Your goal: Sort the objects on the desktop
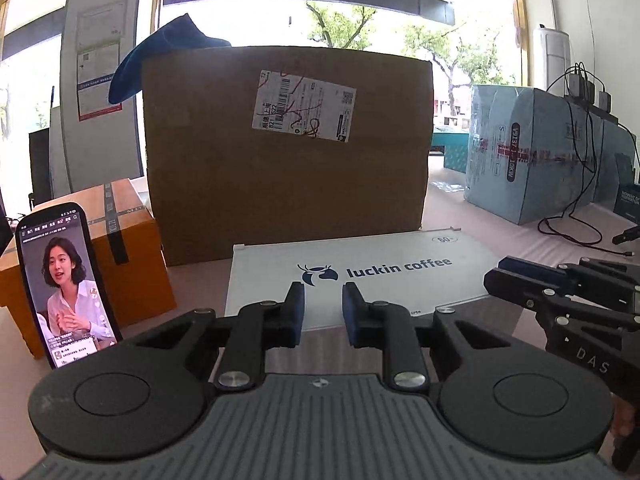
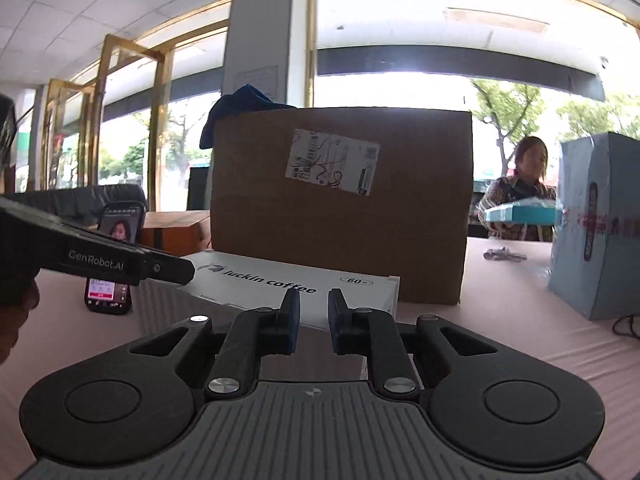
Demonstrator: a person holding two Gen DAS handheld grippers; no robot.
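A white flat "luckin coffee" box [image 1: 360, 272] [image 2: 280, 280] lies on the pink table in front of a large brown cardboard box [image 1: 288, 152] [image 2: 340, 208]. My left gripper [image 1: 323, 312] hovers over the white box's near edge, open, with nothing between its fingers. My right gripper [image 2: 314, 320] is also open and empty, just short of the same box's near right corner. A lit phone [image 1: 66, 284] [image 2: 120, 224] leans upright against an orange carton [image 1: 120, 248] at the left. Each view shows the other gripper from the side: the right gripper [image 1: 492, 276], the left gripper [image 2: 188, 272].
A light blue taped box [image 1: 540, 152] [image 2: 600, 220] stands at the right with black cables [image 1: 572, 216] trailing onto the table. A blue cloth [image 1: 160, 52] hangs on the big box. Behind the table a person [image 2: 524, 188] holds a teal box [image 2: 520, 214]. A small crumpled item [image 2: 502, 255] lies nearby.
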